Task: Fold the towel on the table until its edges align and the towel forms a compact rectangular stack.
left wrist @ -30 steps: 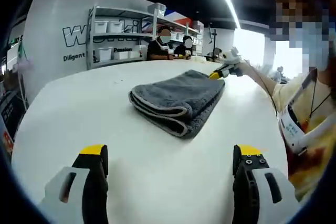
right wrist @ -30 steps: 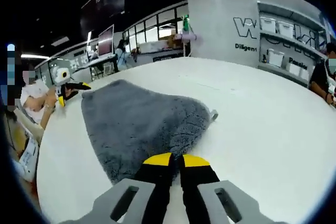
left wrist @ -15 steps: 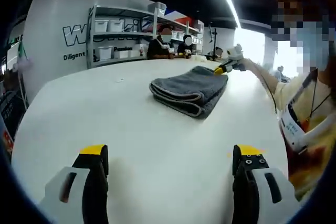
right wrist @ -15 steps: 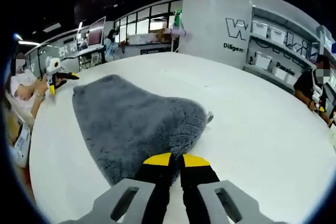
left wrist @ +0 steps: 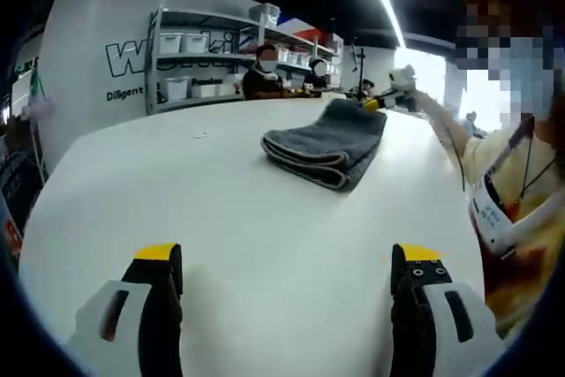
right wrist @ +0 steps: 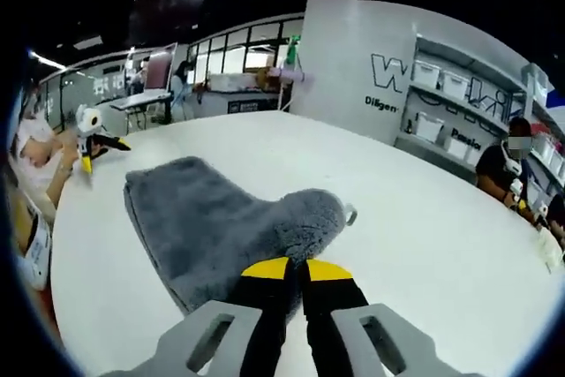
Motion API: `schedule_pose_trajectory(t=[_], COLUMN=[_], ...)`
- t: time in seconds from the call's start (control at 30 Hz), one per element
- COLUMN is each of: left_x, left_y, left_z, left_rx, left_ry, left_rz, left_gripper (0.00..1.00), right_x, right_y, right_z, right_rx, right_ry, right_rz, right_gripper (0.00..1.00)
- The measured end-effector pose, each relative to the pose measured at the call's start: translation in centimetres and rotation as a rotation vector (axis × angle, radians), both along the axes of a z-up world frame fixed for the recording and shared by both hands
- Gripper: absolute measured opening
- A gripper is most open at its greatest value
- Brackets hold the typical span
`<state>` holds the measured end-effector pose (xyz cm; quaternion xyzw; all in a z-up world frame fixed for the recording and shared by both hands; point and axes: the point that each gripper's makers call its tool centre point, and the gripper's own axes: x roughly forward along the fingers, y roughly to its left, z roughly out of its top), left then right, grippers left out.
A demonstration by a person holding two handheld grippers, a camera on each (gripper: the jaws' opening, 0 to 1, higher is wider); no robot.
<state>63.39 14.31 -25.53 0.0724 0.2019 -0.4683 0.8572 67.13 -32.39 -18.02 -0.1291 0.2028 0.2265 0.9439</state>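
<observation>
A folded grey towel [left wrist: 327, 143] lies on the round white table [left wrist: 221, 218], far from my left gripper [left wrist: 289, 258], whose jaws stand wide apart over bare tabletop. My right gripper [left wrist: 378, 105] holds the towel's far edge, raised a little. In the right gripper view, my right gripper [right wrist: 296, 268] is shut on the towel [right wrist: 212, 222], whose pinched end humps up off the table [right wrist: 424, 245]. Across the table, my left gripper [right wrist: 97, 146] appears small and open.
A person [left wrist: 516, 183] stands at the table's right edge. Other people [left wrist: 265, 77] sit at the far rim. Shelves with white bins [left wrist: 190, 64] and a lettered wall [right wrist: 388, 86] stand behind. Desks and monitors [right wrist: 159, 86] fill the room beyond.
The towel has slid away from my left gripper toward the far right of the table, drawn by the right gripper. Its held end has risen. The left gripper has stayed in place.
</observation>
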Motion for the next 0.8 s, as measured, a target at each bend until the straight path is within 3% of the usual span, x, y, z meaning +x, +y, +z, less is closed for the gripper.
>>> schedule_pose_trajectory(t=[0.43, 0.8], left_x=[-0.1, 0.1], left_y=[-0.1, 0.1], left_z=[0.0, 0.0], left_rx=[-0.003, 0.001], left_ry=[0.000, 0.002], left_rz=[-0.004, -0.002], left_gripper=[0.96, 0.96], right_x=[0.3, 1.3], right_y=[5.6, 9.1], right_z=[5.6, 7.8], right_rx=[0.121, 0.174], right_ry=[-0.147, -0.214], right_rz=[0.087, 0.146], right_gripper=[0.01, 0.01])
